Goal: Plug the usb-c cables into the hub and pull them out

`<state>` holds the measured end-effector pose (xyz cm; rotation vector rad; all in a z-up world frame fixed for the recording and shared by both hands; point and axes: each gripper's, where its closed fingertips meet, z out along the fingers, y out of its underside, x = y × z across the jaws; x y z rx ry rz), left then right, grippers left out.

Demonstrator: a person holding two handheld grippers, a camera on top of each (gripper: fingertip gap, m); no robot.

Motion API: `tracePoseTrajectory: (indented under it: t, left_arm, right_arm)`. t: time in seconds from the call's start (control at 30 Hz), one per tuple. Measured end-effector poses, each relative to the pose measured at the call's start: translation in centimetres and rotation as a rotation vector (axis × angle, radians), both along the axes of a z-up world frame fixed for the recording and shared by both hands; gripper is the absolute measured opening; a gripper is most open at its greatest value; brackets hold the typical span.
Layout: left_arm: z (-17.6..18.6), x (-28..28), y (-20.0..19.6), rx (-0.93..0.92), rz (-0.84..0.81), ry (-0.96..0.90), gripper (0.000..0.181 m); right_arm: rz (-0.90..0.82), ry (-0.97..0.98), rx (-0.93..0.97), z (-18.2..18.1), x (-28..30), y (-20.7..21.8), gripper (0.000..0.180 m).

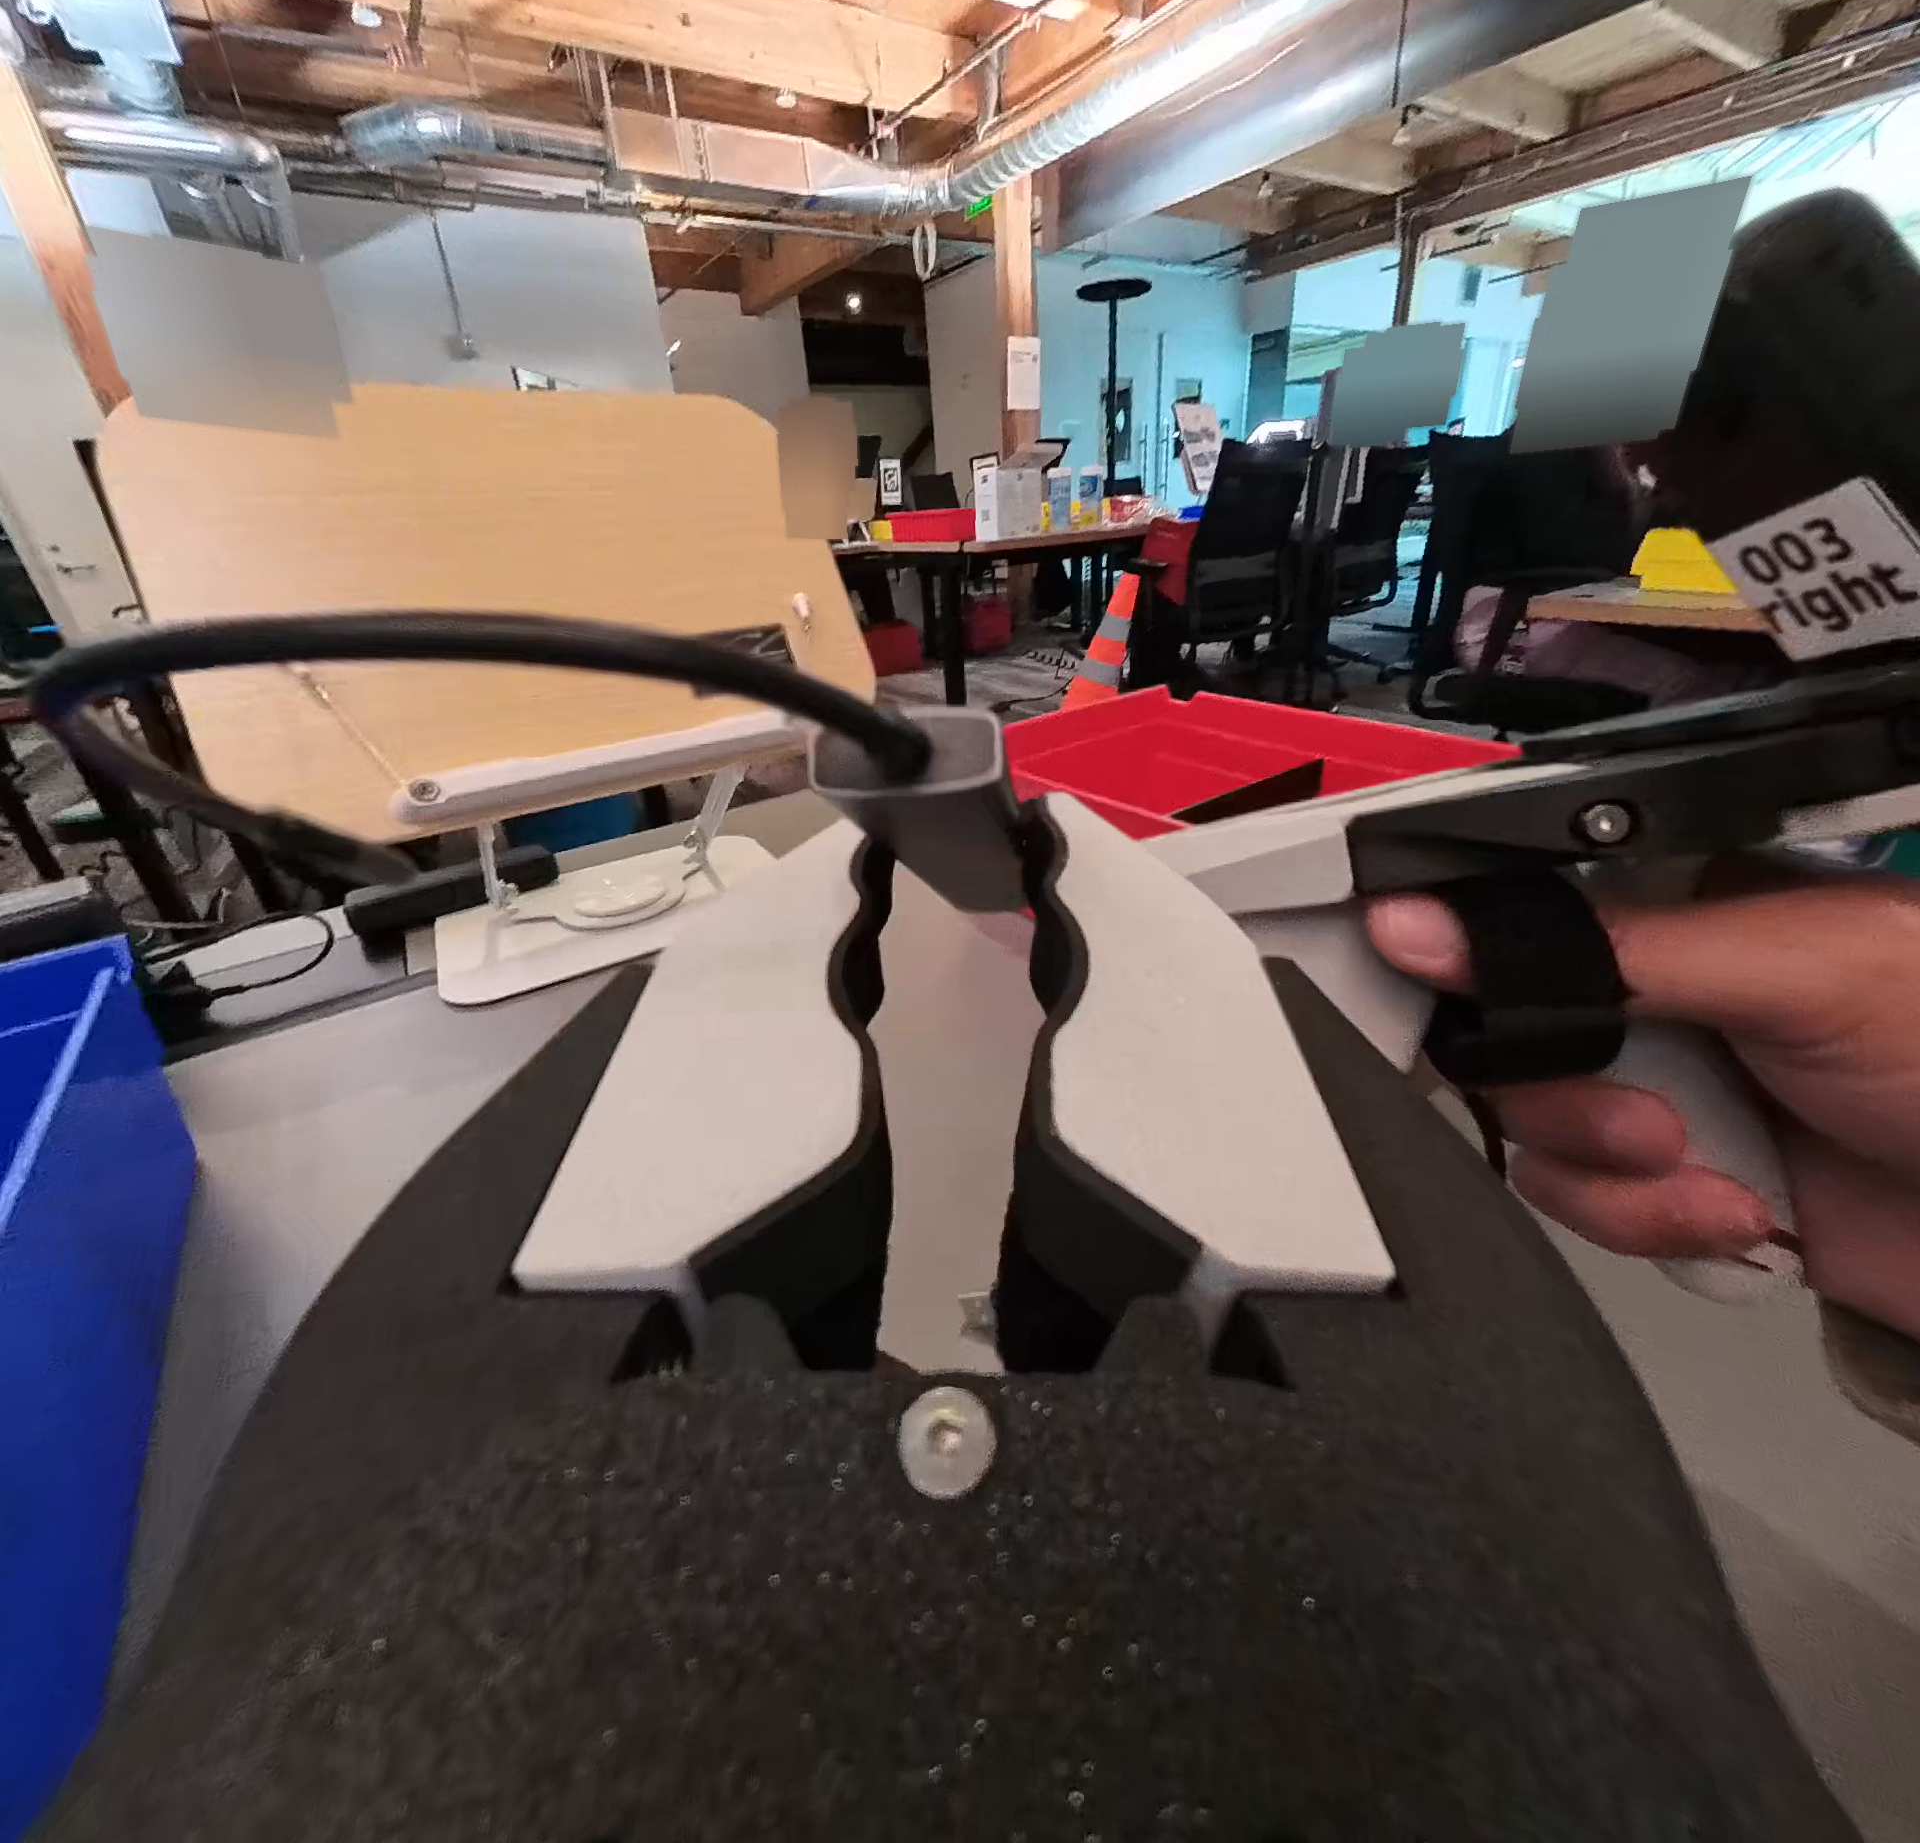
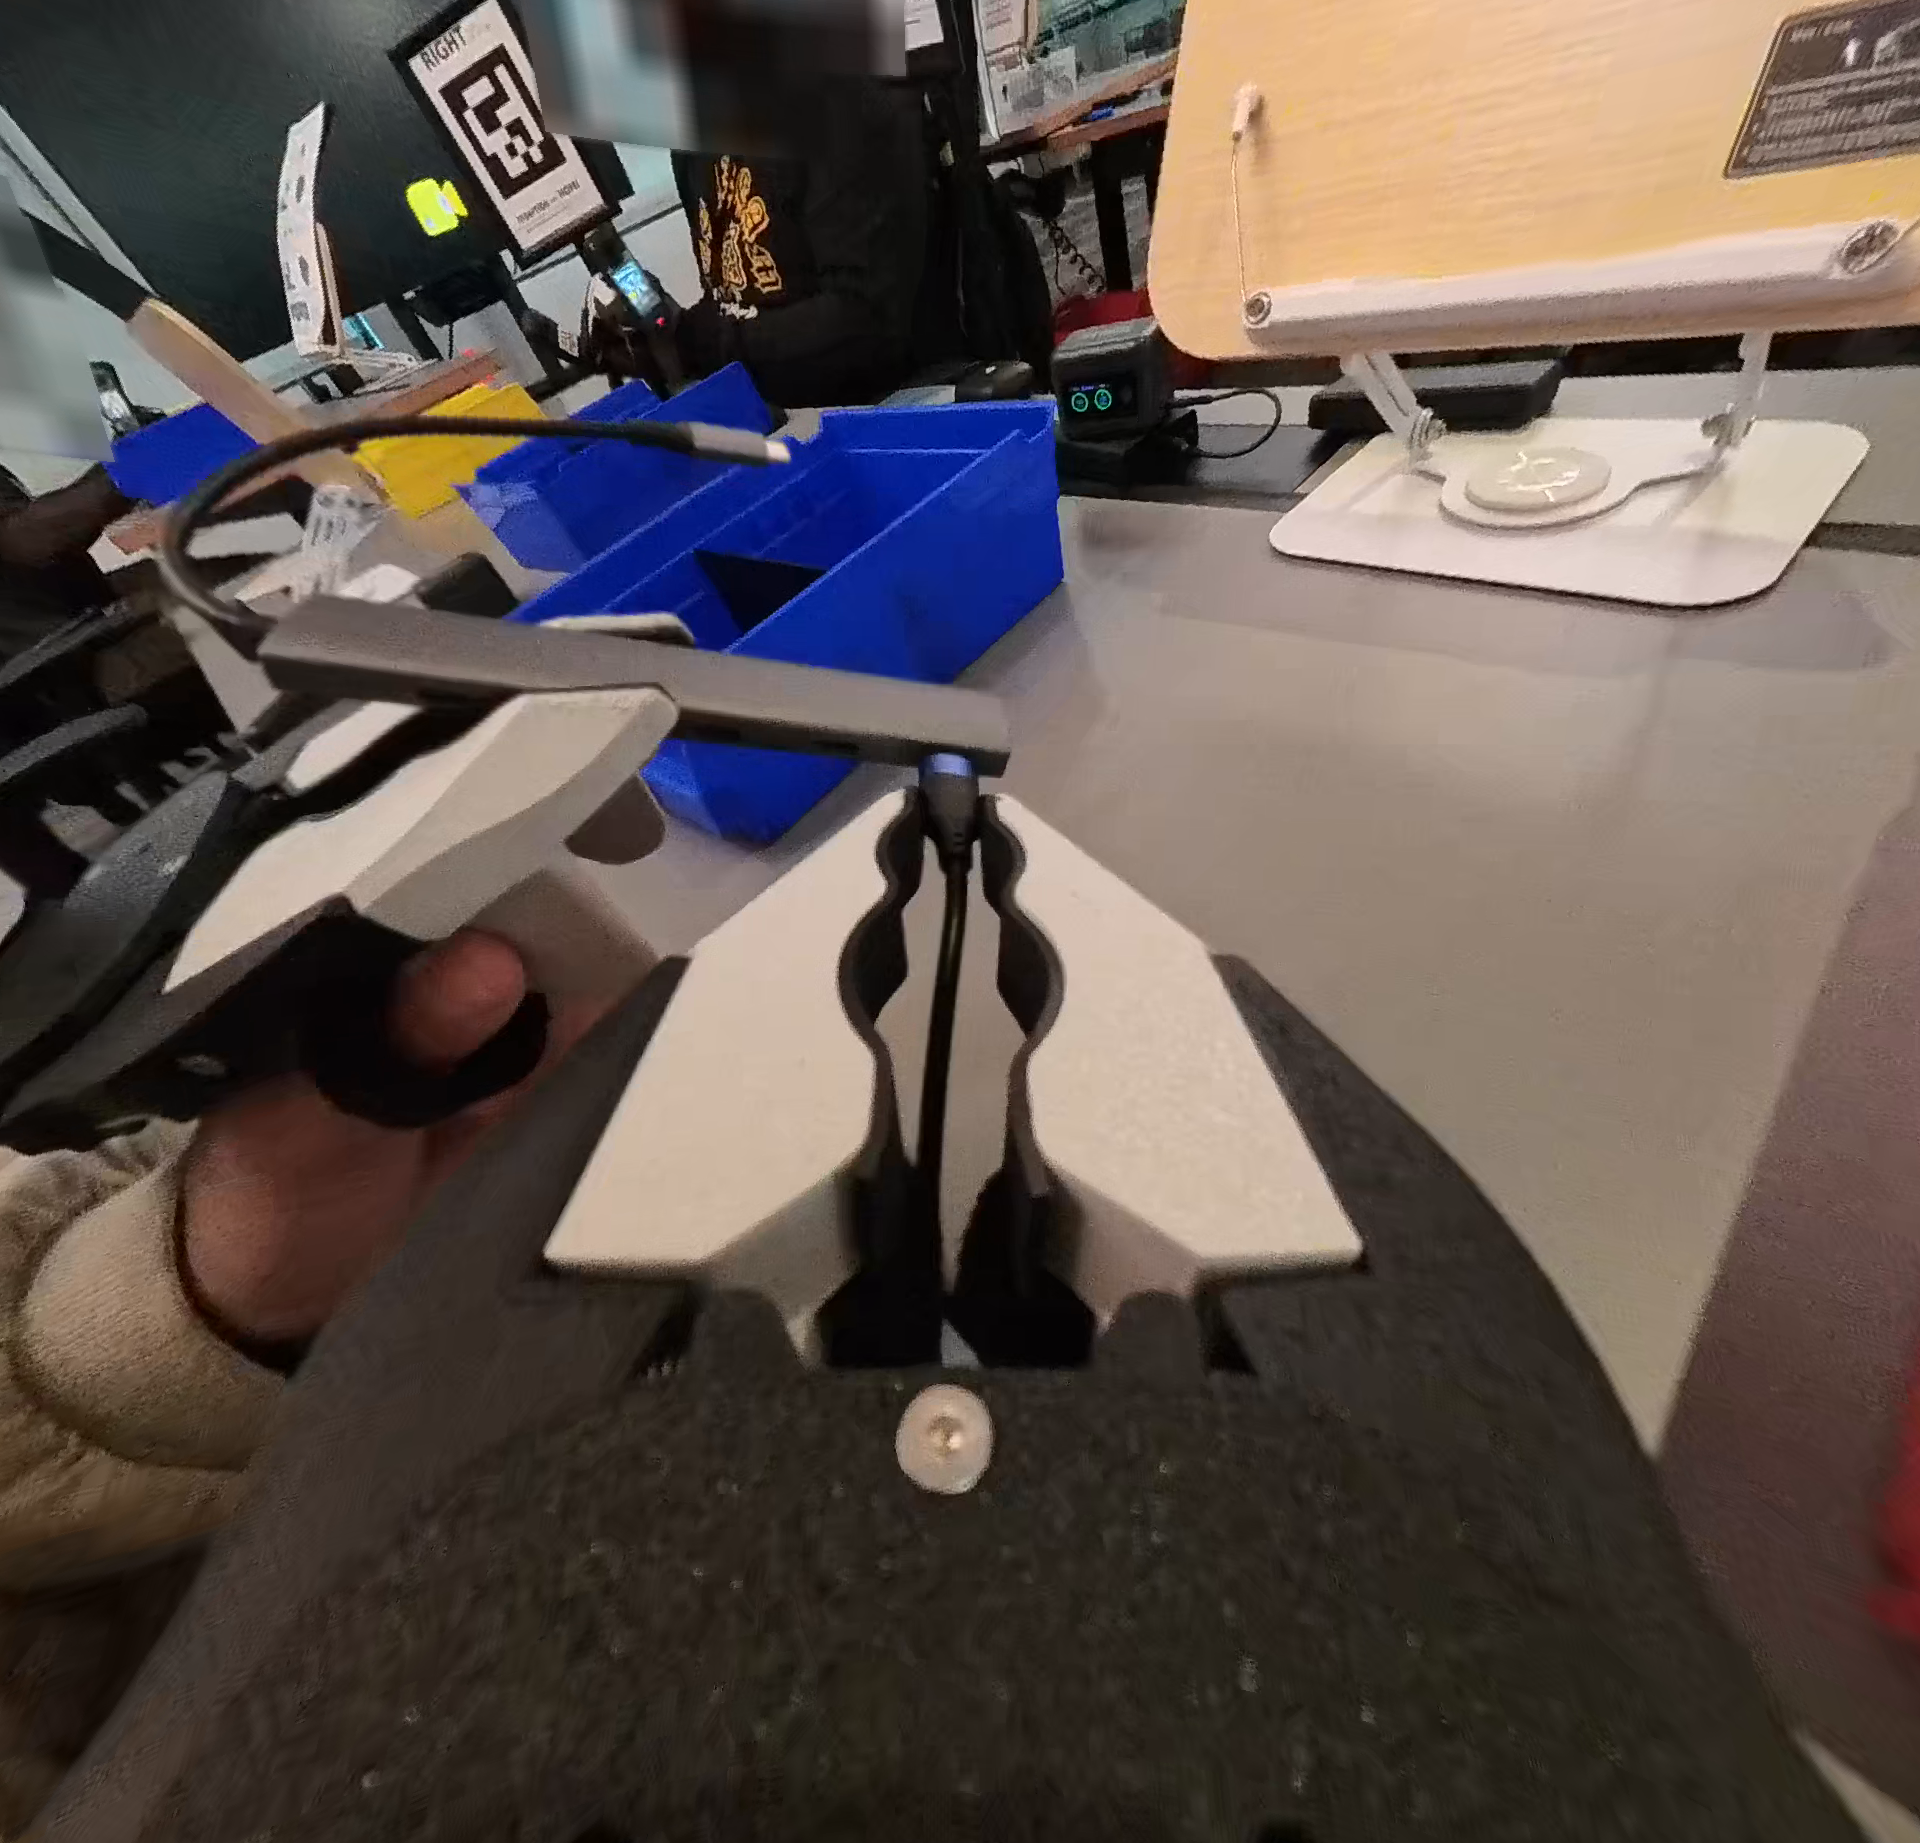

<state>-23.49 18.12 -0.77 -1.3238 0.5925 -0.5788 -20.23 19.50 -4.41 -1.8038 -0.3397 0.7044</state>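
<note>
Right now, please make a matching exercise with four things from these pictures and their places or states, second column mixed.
Things:
1. hub
2. cable plug
3. blue bin
4. wooden board

Places or states:
A. tilted on a white stand
B. held in the left tongs
C. on the table behind the hub
D. gripped by the right tongs, tip at the hub's end

Pairs: 1-B, 2-D, 3-C, 4-A

**What I can't make out**

My right fingertips (image 2: 948,827) hide most of the cable's plug (image 2: 945,791) at the hub (image 2: 623,666), so its seating is unclear. The hub's far cable (image 1: 312,640) runs off the left edge.
</note>
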Motion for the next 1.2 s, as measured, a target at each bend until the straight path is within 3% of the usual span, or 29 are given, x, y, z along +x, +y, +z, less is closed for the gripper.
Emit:
tracePoseTrajectory:
  t: [0.17, 0.33, 0.5, 0.63, 0.83, 1.0, 1.07, 1.13, 1.2]
  left_arm:
    - [-0.7, -0.8, 1.0, -0.008, 0.059, 0.067, 0.027]
    - [-1.8, 0.4, 0.2, 0.026, -0.013, 0.133, 0.024]
    - [-3.8, 0.8, 0.7, -0.15, -0.067, 0.046, 0.027]
    - [-4.9, 1.4, 1.2, -0.231, -0.085, 0.046, 0.039]
    - [-4.8, 1.0, 1.2, -0.2, -0.091, 0.057, 0.026]
    - [-4.8, 0.8, 1.4, -0.095, -0.012, 0.187, 0.025]
    - [-4.9, -1.5, 3.2, -0.113, 0.155, 0.196, 0.024]
    - [-5.1, -6.7, 6.4, -0.236, 0.279, 0.071, 0.024]
    - [-3.7, -7.9, 6.6, -0.234, 0.207, 0.001, 0.024]
  right_arm:
    - [0.036, 0.092, -0.113, -1.7, -1.3, -0.4, 0.009]
    - [0.037, 0.211, -0.204, -3.0, -0.8, -0.4, 0.01]
    - [-0.043, -0.115, -0.004, -3.4, 0.9, 0.1, 0.01]
    - [-0.014, -0.21, 0.039, -2.7, -0.4, -0.6, 0.01]
    - [0.028, -0.211, 0.023, -2.7, -1.4, -1.1, 0.01]
    - [0.012, -0.164, 0.004, -2.9, -1.4, -0.8, 0.01]
    - [-0.015, -0.139, 0.008, -2.5, -1.3, -0.8, 0.01]
    - [-0.096, -0.11, 0.056, -1.5, 1.0, -0.7, 0.009]
    - [-0.08, -0.063, 0.038, -1.3, 2.4, -1.0, 0.009]
